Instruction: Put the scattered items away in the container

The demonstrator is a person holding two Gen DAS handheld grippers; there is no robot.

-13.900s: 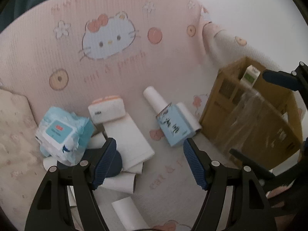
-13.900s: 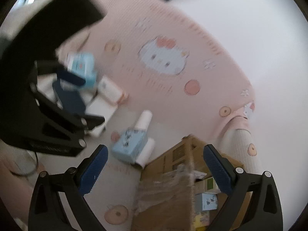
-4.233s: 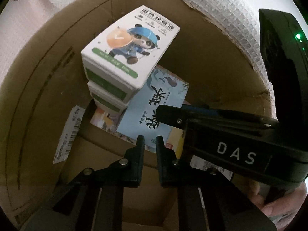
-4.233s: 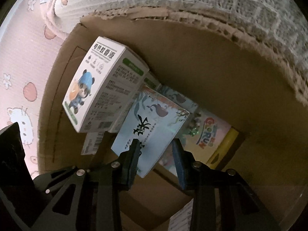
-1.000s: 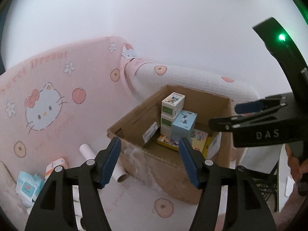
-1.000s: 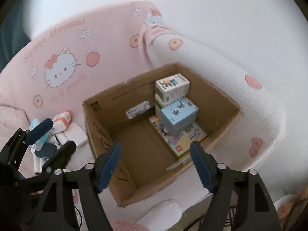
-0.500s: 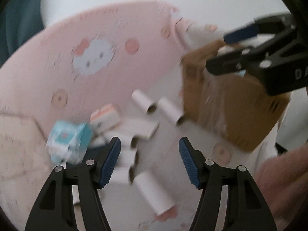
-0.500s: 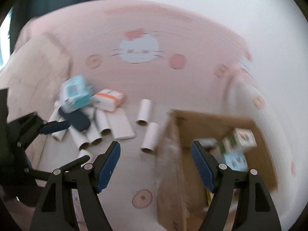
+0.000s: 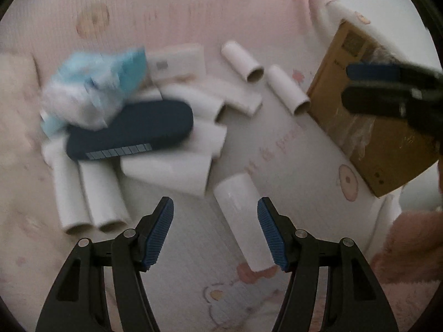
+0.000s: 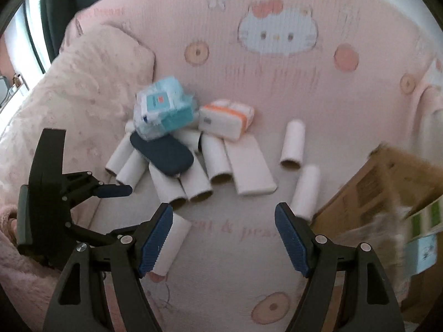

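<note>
A pink cartoon-cat blanket (image 10: 277,88) carries a heap of white rolls (image 10: 193,179) at nine o'clock, two loose rolls (image 10: 293,144) at centre, and a cardboard box (image 10: 387,182) at three o'clock.

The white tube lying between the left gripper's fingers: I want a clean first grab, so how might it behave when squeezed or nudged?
The white tube looks hollow, like the open-ended rolls nearby, so probably light and crushable. Being round and lying on its side, it may roll if nudged. The soft pink mat probably slows it.
</note>
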